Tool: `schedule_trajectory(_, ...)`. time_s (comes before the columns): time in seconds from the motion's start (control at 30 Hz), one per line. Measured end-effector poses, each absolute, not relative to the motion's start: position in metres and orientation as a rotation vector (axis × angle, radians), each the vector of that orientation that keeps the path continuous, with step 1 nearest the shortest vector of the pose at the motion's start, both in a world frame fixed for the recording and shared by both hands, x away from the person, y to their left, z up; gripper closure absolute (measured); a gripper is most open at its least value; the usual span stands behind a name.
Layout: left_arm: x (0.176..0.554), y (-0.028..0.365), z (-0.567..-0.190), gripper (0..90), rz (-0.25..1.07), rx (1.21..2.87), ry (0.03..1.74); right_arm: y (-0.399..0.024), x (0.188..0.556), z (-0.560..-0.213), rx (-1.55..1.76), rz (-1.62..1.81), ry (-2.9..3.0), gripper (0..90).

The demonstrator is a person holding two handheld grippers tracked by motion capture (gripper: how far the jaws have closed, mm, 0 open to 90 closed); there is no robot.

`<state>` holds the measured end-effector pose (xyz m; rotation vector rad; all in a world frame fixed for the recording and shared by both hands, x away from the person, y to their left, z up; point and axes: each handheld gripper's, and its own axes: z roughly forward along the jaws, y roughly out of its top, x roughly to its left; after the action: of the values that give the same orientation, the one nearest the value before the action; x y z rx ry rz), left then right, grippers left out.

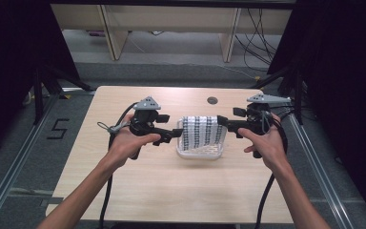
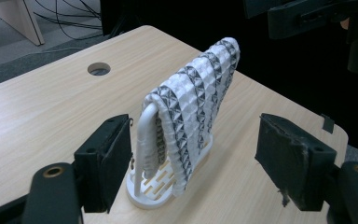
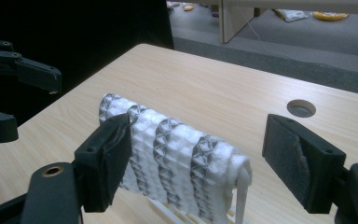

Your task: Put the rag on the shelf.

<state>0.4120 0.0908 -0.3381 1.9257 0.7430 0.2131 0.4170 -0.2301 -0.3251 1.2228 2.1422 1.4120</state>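
A black-and-white patterned cloth (image 1: 200, 132) hangs over a white rack (image 2: 145, 140) at the centre of the wooden surface (image 1: 138, 191), flanked at nine o'clock by the left gripper (image 1: 173, 135) and at three o'clock by the right gripper (image 1: 223, 122), both jaws wide open and holding nothing.

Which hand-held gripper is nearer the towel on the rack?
Right hand-held gripper: jaws open, straddling the towel end. Left hand-held gripper sits just short of the opposite end.
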Motion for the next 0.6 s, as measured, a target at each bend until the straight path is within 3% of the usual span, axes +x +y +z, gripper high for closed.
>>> schedule_trajectory(0.6,0.397,0.099,-0.348,23.6,0.220,1.922,0.740,-0.235,0.406,-0.334,1.219,1.411,2.146,23.8)
